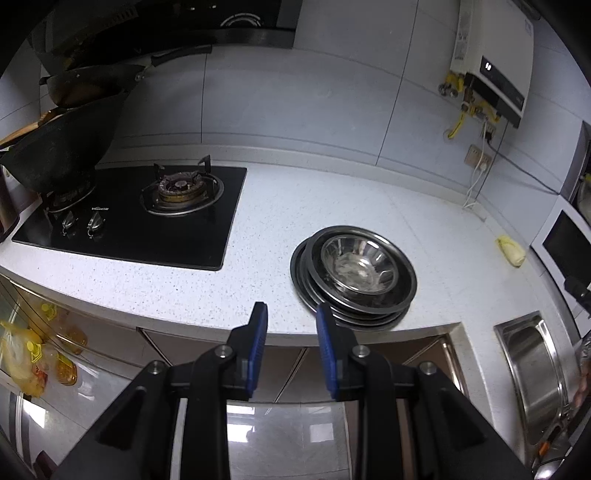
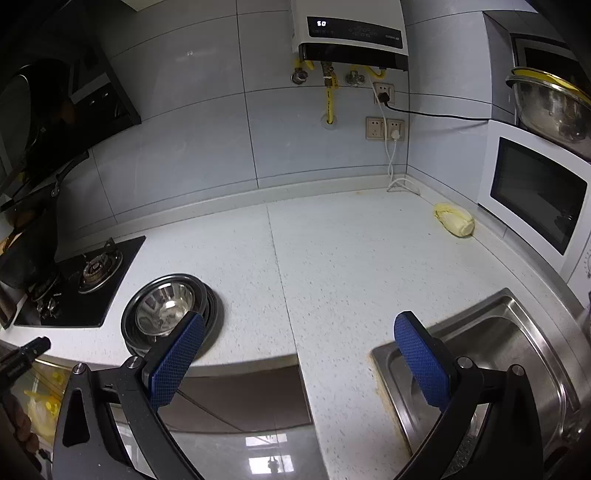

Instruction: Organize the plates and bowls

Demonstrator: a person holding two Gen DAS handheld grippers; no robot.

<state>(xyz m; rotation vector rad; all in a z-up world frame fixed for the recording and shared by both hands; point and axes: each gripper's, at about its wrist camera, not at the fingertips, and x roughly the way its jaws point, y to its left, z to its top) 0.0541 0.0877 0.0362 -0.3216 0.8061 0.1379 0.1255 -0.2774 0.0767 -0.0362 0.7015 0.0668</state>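
Observation:
A stack of steel plates [image 1: 314, 291] sits near the counter's front edge, with a steel bowl [image 1: 360, 264] nested on top. The same stack [image 2: 212, 308] and bowl [image 2: 164, 308] show at lower left in the right wrist view. My left gripper [image 1: 291, 314] is open and empty, just in front of the counter edge and left of the stack. My right gripper [image 2: 299, 325] is wide open and empty, held over the counter edge between the stack and the sink [image 2: 517, 332].
A black gas hob [image 1: 147, 221] with a wok [image 1: 59, 155] lies left of the stack. A sink [image 1: 532, 373] is at the right. A yellow cabbage piece [image 2: 454, 219] lies by the microwave [image 2: 535, 192]. A water heater [image 2: 351, 33] hangs on the wall.

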